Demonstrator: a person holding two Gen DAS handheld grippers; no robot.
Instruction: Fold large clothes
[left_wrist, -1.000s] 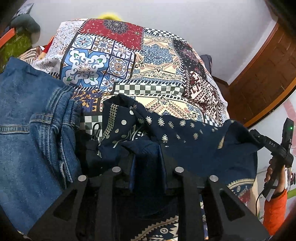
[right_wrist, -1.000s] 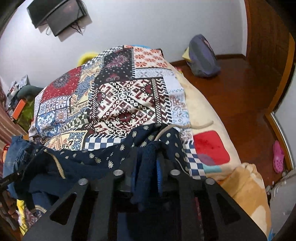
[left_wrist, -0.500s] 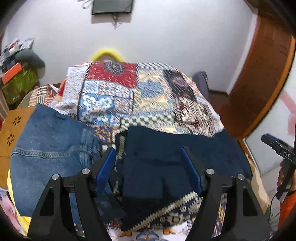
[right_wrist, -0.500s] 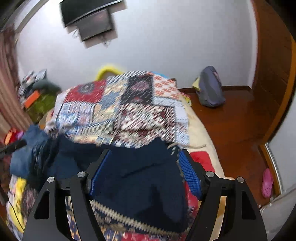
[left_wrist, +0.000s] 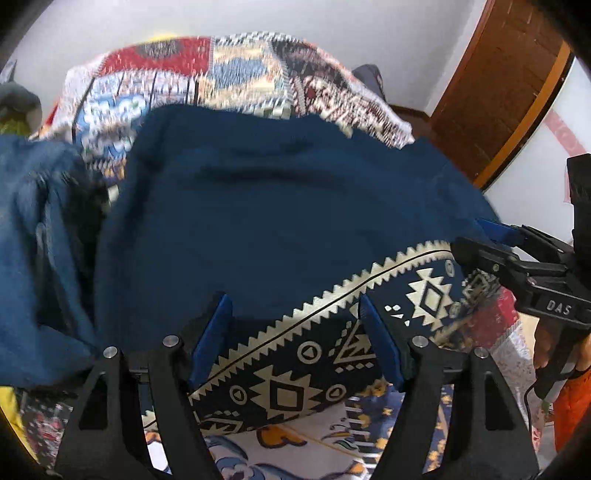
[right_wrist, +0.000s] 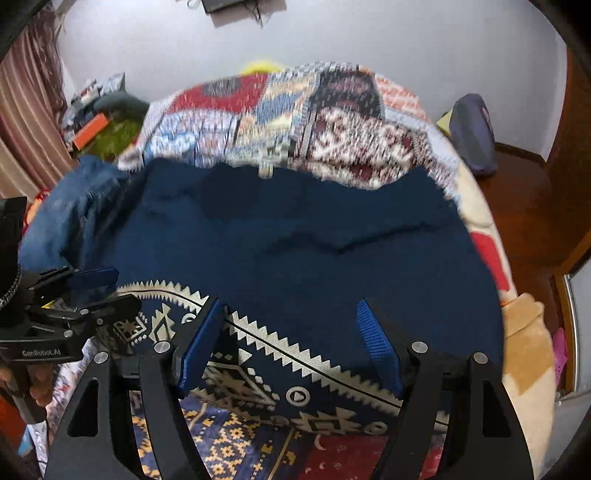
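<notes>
Beyond the navy garment (right_wrist: 295, 240), only the right view shows a backpack (right_wrist: 474, 134); both hand-held grippers gape empty.

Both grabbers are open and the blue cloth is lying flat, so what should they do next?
Probably close the left gripper and right gripper on the near patterned edge of the blue cloth: it lies spread on the bed, so another fold looks due.

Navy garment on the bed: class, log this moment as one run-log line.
stage: fold laid | navy garment: flat on patchwork bedspread | left hand-held gripper: open | right hand-held gripper: open | jeans: beside garment
</notes>
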